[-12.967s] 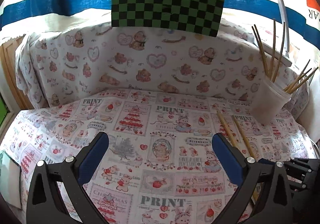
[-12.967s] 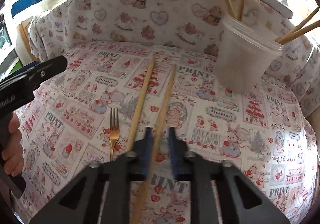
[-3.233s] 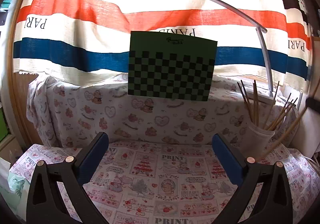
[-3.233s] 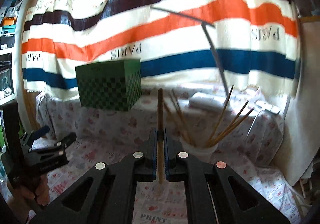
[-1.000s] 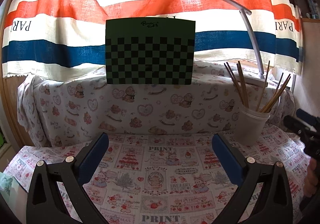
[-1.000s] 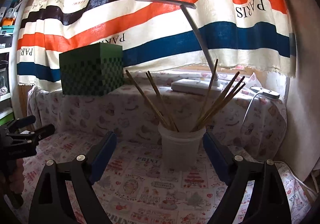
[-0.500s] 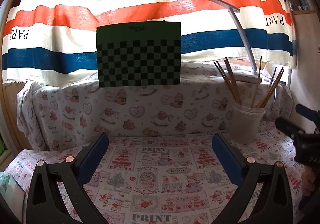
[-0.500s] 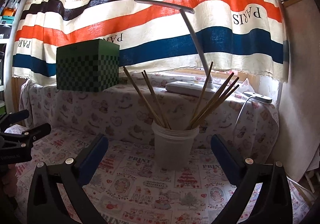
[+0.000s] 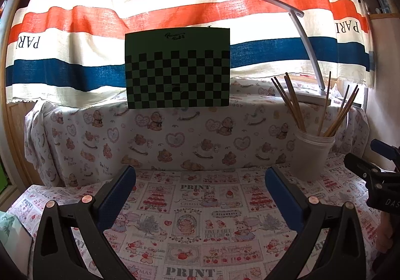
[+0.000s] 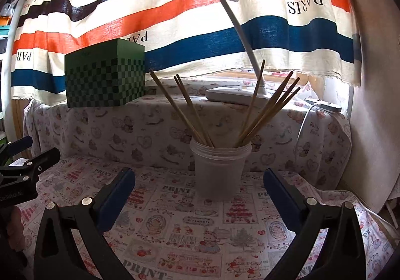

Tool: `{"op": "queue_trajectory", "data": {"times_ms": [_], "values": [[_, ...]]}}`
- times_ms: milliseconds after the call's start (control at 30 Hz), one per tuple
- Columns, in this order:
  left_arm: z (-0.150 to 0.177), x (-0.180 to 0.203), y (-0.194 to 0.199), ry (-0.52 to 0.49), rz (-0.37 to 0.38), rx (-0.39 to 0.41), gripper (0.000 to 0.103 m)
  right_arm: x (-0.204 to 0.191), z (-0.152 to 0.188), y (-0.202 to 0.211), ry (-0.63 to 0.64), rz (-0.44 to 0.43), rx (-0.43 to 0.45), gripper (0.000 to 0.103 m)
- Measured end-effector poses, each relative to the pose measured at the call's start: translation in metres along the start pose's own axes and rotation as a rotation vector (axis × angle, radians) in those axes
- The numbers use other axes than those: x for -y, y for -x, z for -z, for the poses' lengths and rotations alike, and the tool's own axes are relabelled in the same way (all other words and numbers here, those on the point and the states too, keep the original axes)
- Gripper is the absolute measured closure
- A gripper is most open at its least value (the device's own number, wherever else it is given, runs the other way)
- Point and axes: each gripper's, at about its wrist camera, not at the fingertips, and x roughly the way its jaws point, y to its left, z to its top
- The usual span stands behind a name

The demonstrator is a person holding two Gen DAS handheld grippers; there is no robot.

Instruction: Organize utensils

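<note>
A striped curtain (image 10: pixel 200 30) in cream, orange, blue and dark bands, printed with mirrored lettering, fills the whole back of the room from nine o'clock round to three. Below it runs a ledge draped in a teddy-bear and heart patterned cloth (image 9: pixel 175 140), and in front of that lies the table under its Christmas-print tablecloth (image 9: pixel 200 225), covering everything from about four o'clock to eight.

On the ledge at twelve o'clock in the left wrist view sits a green checkered box (image 9: pixel 177 70); from the right wrist camera the same box (image 10: pixel 105 77) stands off at ten o'clock. A white desk lamp (image 10: pixel 235 95) rests its flat base on the ledge at about one o'clock, its thin arm bending up and over to the left.

The left gripper (image 9: pixel 200 195) has its blue-padded fingers spread wide apart with only tablecloth showing between them. The right gripper (image 10: pixel 200 195) is likewise fully spread, nothing between its pads. Each peeks into the other's view: the right one at three o'clock from the left camera, the left one at nine o'clock from the right camera, with part of a hand below it.

The translucent plastic cup (image 10: pixel 220 170) stands on the tablecloth close against the draped ledge, dead ahead of the right gripper and beyond its fingertips, not touched. The wooden chopsticks (image 10: pixel 265 115) stand in the cup, fanning out to left and right above its rim. From the left camera, cup (image 9: pixel 312 155) and chopsticks (image 9: pixel 292 105) sit at two o'clock.
</note>
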Motion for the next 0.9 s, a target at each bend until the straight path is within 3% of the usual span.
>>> {"op": "queue_trajectory", "data": {"times_ms": [900], "values": [[-0.0003, 0.0004, 0.0003, -0.001, 0.001, -0.002, 0.001, -0.0008, 0.0008, 0.0002, -0.002, 0.008, 0.001, 0.000]]}}
